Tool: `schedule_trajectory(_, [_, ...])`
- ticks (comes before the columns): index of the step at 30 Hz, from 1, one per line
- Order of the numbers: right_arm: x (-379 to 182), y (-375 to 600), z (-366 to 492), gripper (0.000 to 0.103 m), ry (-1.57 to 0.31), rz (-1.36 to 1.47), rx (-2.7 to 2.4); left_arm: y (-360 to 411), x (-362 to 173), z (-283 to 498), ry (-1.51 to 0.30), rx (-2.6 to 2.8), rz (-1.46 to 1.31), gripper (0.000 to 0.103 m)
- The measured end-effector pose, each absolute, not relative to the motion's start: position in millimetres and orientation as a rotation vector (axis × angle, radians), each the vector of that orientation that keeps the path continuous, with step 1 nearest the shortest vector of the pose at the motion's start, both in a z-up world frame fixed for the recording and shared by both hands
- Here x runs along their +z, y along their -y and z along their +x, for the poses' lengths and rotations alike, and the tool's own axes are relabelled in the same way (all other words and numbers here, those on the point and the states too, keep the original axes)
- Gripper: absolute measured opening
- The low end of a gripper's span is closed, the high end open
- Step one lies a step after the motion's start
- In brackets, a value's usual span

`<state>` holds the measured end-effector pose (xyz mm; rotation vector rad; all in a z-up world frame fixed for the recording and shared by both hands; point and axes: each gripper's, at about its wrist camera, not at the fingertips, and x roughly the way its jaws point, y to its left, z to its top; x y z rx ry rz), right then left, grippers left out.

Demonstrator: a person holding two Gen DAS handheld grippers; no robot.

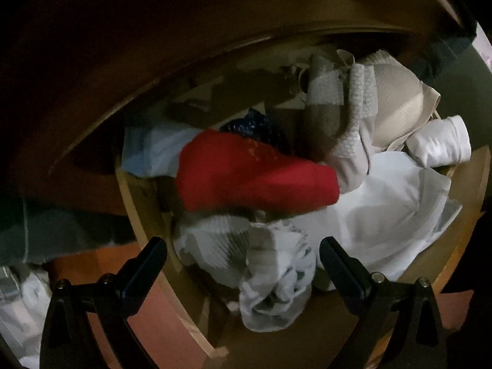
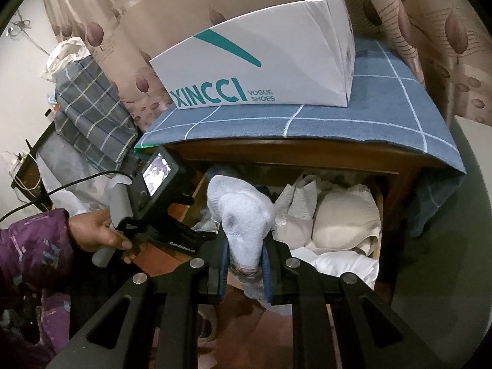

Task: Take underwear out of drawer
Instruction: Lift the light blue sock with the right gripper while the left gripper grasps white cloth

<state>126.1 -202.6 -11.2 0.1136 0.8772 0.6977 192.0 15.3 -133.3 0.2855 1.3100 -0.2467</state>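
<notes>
The open drawer (image 1: pixel 144 196) is full of underwear and socks. My left gripper (image 1: pixel 244 255) points down into it, open and empty, over a bunched white and grey sock (image 1: pixel 270 273). Just beyond lies a red garment (image 1: pixel 255 175), with a dark blue piece (image 1: pixel 255 126) behind it. A beige bra (image 1: pixel 396 104) and a white garment (image 1: pixel 399 209) lie to the right. My right gripper (image 2: pixel 245 261) is shut on a white sock (image 2: pixel 246 221), held up in front of the drawer (image 2: pixel 381 203). A hand (image 2: pixel 92 233) in a purple sleeve holds the left tool.
A white shoe box (image 2: pixel 261 61) stands on the blue checked cloth (image 2: pixel 338 117) that covers the cabinet top above the drawer. A checked bundle (image 2: pixel 89 110) lies at the left, and a patterned curtain (image 2: pixel 446 46) hangs behind. The bra (image 2: pixel 347 218) and a folded white cloth (image 2: pixel 347 264) fill the drawer's right side.
</notes>
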Motion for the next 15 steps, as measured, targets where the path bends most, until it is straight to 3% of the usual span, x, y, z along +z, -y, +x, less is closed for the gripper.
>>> schedule_trajectory(2, [-10.9,202.6,125.6,0.016,-0.875,0.119,0.697,-14.5,-134.4,191.8,-1.303,-0.247,0.296,0.1])
schedule_trajectory(4, [-10.7,202.9,125.2,0.016,-0.874,0.125,0.697,-13.9,-138.3,192.1,-1.324,-0.266,0.294,0.086])
schedule_trajectory(6, [-10.0,203.8,125.2,0.016,-0.87,0.13,0.697,-14.2,-147.2,193.1,-1.37,-0.258,0.32,0.054])
schedule_trajectory(9, [-7.8,205.0,124.9,0.016,-0.866,0.143,0.697,-11.3,-149.7,193.1,-1.373,-0.238,0.357,0.041])
schedule_trajectory(12, [-6.4,206.4,124.6,0.016,-0.86,0.15,0.693,-14.8,-148.9,192.5,-1.374,-0.222,0.315,0.038])
schedule_trajectory(15, [-6.2,206.4,124.8,0.016,-0.854,0.148,0.694,-13.4,-143.4,186.5,-1.355,-0.234,0.306,0.023])
